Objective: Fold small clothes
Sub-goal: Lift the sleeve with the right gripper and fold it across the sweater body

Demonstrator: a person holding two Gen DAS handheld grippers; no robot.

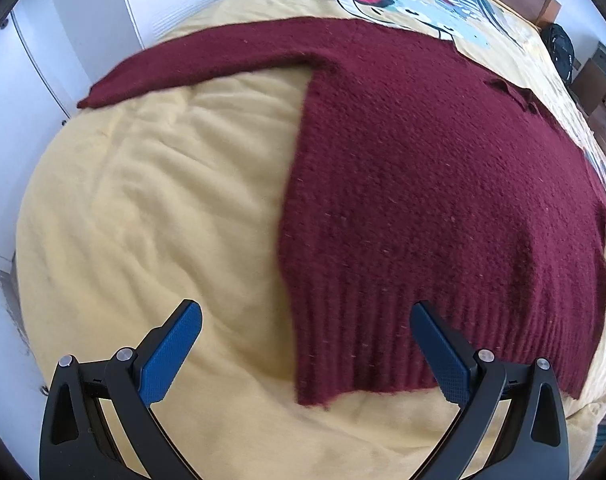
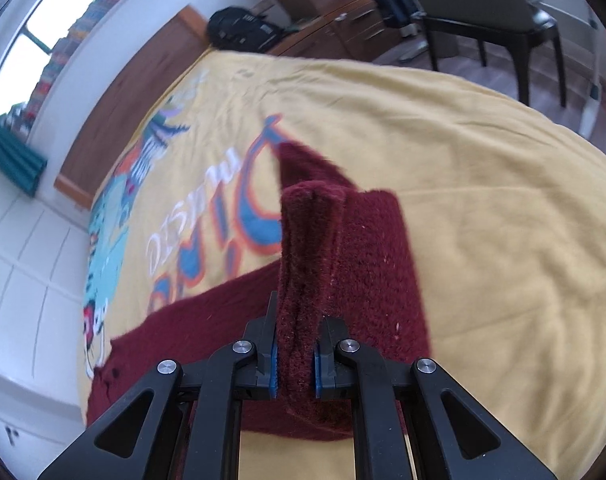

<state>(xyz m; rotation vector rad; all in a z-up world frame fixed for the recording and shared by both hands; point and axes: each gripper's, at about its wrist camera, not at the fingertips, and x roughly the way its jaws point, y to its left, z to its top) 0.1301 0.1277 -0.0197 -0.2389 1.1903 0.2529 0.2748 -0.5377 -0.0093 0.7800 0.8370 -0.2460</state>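
Note:
A dark red knitted sweater (image 1: 423, 184) lies flat on a yellow bedspread (image 1: 143, 208), its left sleeve (image 1: 207, 64) stretched out to the left. My left gripper (image 1: 305, 316) is open and empty, hovering over the sweater's ribbed hem at its lower left corner. In the right wrist view my right gripper (image 2: 296, 354) is shut on a bunched fold of the sweater's other sleeve (image 2: 315, 248) and holds it lifted above the bedspread (image 2: 483, 200). The rest of the sweater (image 2: 175, 344) lies to the lower left.
The bedspread carries a colourful cartoon print (image 2: 183, 216). White cupboards (image 1: 31, 80) stand left of the bed. A wooden headboard (image 2: 143, 92), a black bag (image 2: 243, 32), drawers and a dark chair (image 2: 483, 4) stand beyond the bed.

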